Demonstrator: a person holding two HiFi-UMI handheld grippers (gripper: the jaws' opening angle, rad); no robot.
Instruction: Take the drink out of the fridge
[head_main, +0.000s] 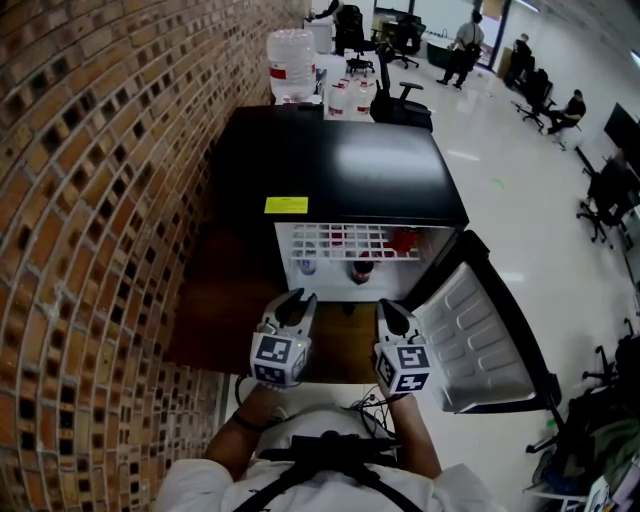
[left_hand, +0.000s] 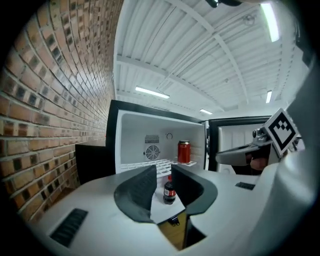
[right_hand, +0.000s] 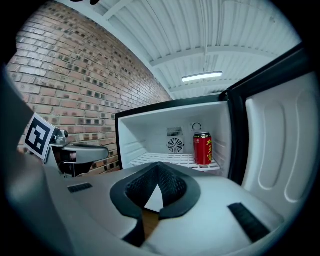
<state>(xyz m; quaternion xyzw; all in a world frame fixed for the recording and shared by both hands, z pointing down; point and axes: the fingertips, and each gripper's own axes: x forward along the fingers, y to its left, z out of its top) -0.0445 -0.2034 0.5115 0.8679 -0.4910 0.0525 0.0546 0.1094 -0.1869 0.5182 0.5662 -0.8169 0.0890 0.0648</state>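
Before the fridge (head_main: 340, 160), left gripper (left_hand: 163, 170) gapes narrowly, empty.

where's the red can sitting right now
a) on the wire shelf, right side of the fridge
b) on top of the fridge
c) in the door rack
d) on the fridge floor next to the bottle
a: the red can stands upright on the white wire shelf, close to the right inner wall, while the dark bottle sits lower down.
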